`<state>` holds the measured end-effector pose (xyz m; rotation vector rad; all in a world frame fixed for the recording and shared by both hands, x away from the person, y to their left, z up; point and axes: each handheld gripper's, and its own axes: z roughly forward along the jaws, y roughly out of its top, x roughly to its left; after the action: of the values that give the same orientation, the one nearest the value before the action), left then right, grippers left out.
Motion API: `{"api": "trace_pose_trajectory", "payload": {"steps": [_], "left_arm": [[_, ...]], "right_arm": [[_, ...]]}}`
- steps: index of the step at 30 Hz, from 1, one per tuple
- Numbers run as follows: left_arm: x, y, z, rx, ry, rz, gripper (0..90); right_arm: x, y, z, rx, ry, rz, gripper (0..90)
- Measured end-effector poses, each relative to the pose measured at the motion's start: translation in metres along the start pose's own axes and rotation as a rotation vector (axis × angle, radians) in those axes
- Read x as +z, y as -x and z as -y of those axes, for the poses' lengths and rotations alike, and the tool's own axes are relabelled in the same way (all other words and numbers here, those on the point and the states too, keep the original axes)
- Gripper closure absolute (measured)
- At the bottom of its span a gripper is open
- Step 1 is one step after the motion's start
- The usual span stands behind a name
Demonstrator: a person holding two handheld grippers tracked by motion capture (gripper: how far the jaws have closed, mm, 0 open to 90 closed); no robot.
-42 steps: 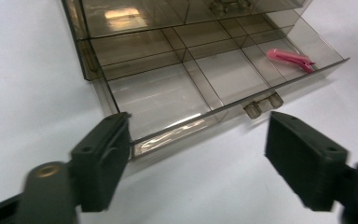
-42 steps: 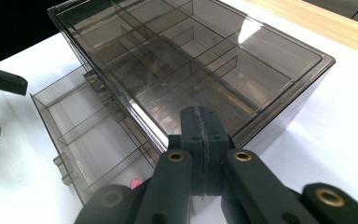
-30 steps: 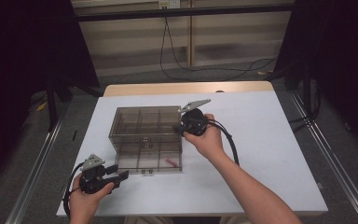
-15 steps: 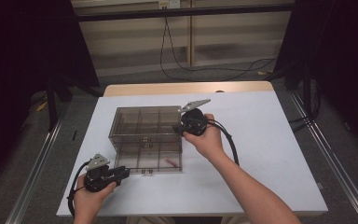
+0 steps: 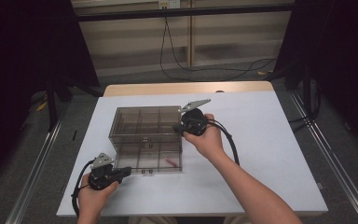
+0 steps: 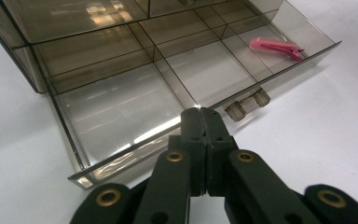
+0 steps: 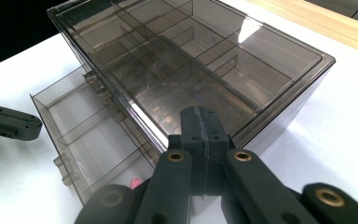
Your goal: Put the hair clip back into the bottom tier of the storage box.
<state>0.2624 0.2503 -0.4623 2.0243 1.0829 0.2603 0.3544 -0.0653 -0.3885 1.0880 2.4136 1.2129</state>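
Note:
A smoky clear drawer box [image 5: 144, 122] stands mid-table, its bottom drawer [image 5: 135, 161] pulled out toward me. A pink clip [image 5: 170, 162] lies in the drawer's right front compartment [image 6: 275, 46]. My left gripper [image 5: 129, 170] has just been closing and is now shut with nothing between its jaws. Its tips [image 6: 199, 113] sit at the drawer's front wall [image 6: 135, 140], left of the small handle [image 6: 248, 105]. My right gripper [image 5: 177, 127] is shut and empty, its tips [image 7: 200, 115] resting against the top right edge of the box [image 7: 191, 60].
The white table [image 5: 270, 140] has open room to the right of the box and along its front edge. A wooden strip [image 5: 186, 87] borders the far side. Cables trail from both grippers, and metal rails run along the floor on each side.
The left gripper has shifted slightly right toward the drawer front, and its jaws have closed. The right hand and the box have stayed put.

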Motion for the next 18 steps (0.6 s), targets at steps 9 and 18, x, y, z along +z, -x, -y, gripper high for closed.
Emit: {"api": "trace_pose_trajectory", "payload": {"steps": [9, 18], "left_arm": [[0.0012, 0.0021, -0.0016, -0.009, 0.001, 0.005, 90.0], [0.0058, 0.0049, -0.0055, -0.003, 0.003, 0.034, 90.0]], "right_arm": [[0.0000, -0.0002, -0.0005, -0.002, -0.005, 0.001, 90.0], [0.0000, -0.0002, -0.0007, -0.003, -0.007, 0.000, 90.0]]}}
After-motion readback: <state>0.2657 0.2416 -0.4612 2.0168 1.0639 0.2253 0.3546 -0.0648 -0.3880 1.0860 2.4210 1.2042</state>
